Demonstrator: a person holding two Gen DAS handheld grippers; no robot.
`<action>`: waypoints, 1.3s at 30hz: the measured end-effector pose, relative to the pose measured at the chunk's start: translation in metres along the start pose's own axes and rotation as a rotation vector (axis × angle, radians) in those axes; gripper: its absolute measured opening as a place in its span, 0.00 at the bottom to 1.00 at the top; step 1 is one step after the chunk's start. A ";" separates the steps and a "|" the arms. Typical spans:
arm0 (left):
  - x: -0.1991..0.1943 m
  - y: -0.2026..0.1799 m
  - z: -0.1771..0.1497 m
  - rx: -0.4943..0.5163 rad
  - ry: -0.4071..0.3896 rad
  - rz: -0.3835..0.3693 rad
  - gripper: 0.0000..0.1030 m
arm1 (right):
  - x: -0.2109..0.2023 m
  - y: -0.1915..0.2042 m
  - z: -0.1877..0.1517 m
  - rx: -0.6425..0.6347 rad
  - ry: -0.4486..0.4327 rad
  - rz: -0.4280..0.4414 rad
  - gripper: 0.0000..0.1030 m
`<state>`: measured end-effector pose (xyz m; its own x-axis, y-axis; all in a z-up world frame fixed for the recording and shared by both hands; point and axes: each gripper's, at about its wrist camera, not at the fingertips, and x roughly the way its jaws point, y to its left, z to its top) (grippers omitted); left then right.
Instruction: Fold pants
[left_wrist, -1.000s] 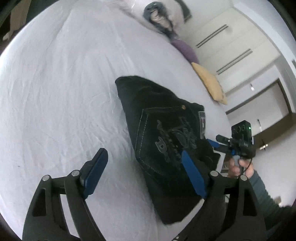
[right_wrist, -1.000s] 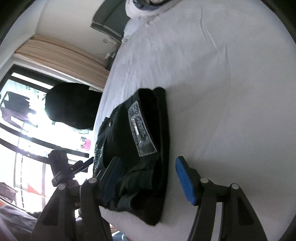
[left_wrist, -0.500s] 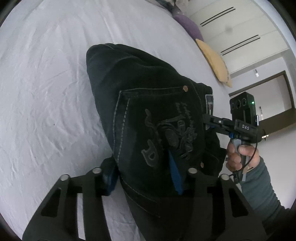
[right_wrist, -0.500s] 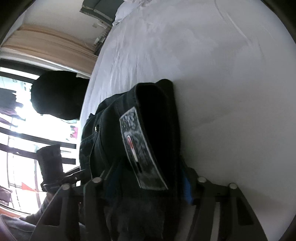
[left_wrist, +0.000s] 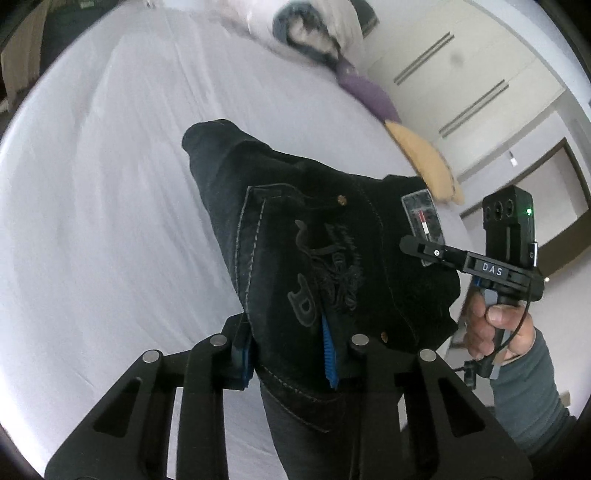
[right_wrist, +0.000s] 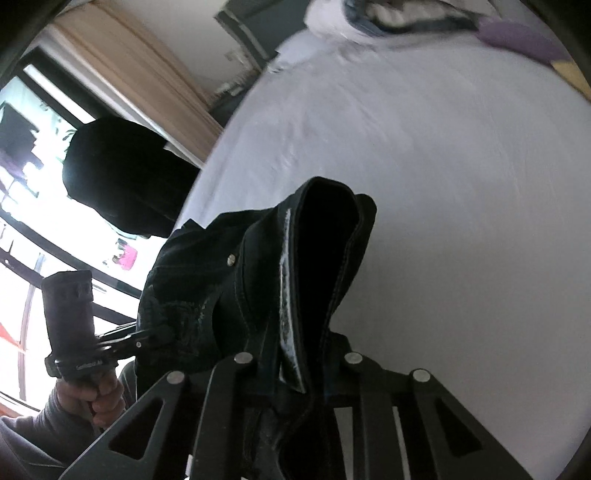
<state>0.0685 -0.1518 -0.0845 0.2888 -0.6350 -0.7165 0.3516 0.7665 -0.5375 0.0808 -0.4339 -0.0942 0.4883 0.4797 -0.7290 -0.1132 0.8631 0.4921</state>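
Note:
The folded black jeans (left_wrist: 317, 236) hang lifted above the white bed sheet (left_wrist: 92, 206), back pocket and waistband label facing up. My left gripper (left_wrist: 288, 350) is shut on the near edge of the jeans by the pocket. My right gripper (right_wrist: 299, 373) is shut on the waistband end of the jeans (right_wrist: 317, 258); it also shows in the left wrist view (left_wrist: 424, 251), clamped by the label. The left gripper shows at the left in the right wrist view (right_wrist: 144, 338), holding the jeans' other side.
Pillows lie at the far end of the bed: white with a blue-grey item (left_wrist: 310, 26), purple (left_wrist: 365, 92) and yellow (left_wrist: 424, 162). A dark chair (right_wrist: 122, 173) stands by the window beyond the bed edge. Wardrobe doors (left_wrist: 461, 74) stand behind the pillows.
Both grippers closed on the jeans from open and lifted them off the sheet; the jeans now hang between them.

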 end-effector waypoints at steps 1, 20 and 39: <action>-0.007 0.004 0.009 0.005 -0.014 0.008 0.25 | 0.004 0.004 0.011 -0.008 -0.004 0.008 0.17; 0.048 0.147 0.088 -0.130 -0.016 0.174 0.46 | 0.172 -0.019 0.116 0.116 0.069 0.067 0.36; -0.147 0.009 0.026 0.134 -0.680 0.768 1.00 | -0.006 0.044 0.025 -0.023 -0.369 -0.240 0.84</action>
<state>0.0523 -0.0538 0.0272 0.9046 0.0687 -0.4207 -0.0558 0.9975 0.0429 0.0944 -0.4026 -0.0565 0.7790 0.1804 -0.6005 0.0238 0.9485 0.3158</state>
